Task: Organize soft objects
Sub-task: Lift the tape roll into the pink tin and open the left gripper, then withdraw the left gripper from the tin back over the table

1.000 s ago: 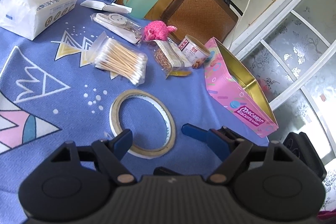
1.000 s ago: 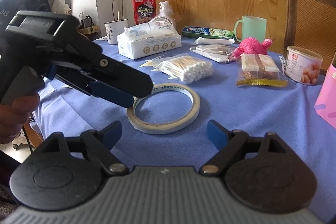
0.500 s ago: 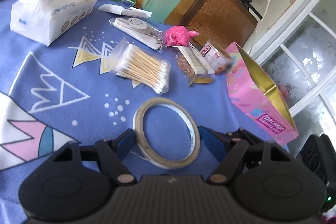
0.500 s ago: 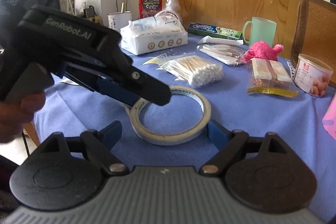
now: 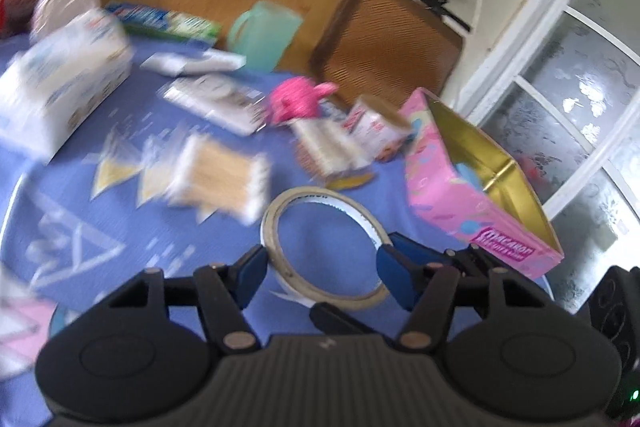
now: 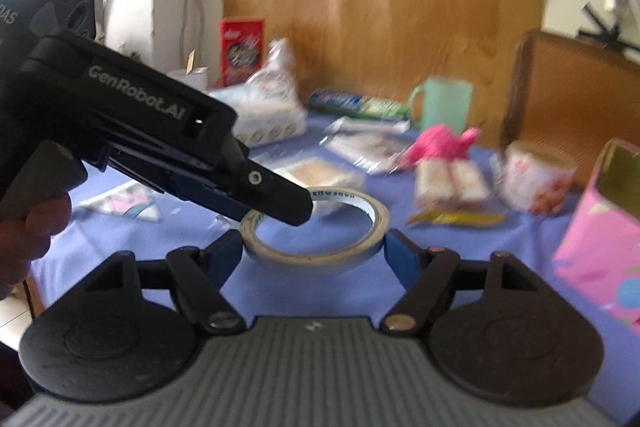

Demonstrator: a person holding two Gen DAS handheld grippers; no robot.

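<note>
A roll of beige tape (image 5: 320,193) (image 6: 312,259) lies on the blue tablecloth (image 5: 200,247) between both grippers. My left gripper (image 5: 322,271) has its blue pads against the ring's two sides and its jaws are closing on it. In the right wrist view its black finger (image 6: 280,199) reaches over the ring's far left rim. My right gripper (image 6: 314,255) straddles the same ring, jaws closing, pads just beside the rim. The pink plush toy (image 5: 294,101) (image 6: 434,145) lies further back. An open pink biscuit tin (image 5: 448,203) (image 6: 592,239) stands to the right.
On the cloth lie a tissue pack (image 5: 60,87) (image 6: 268,115), a bag of cotton swabs (image 5: 220,175), a snack packet (image 5: 332,147) (image 6: 452,179) and a small can (image 6: 536,179). A green mug (image 5: 264,31) and a brown chair (image 5: 384,39) are behind. A person's hand (image 6: 32,227) holds the left gripper.
Both grippers have moved in over the tape roll and narrowed their jaws; the left pads now touch the ring. Both views are blurred by motion.
</note>
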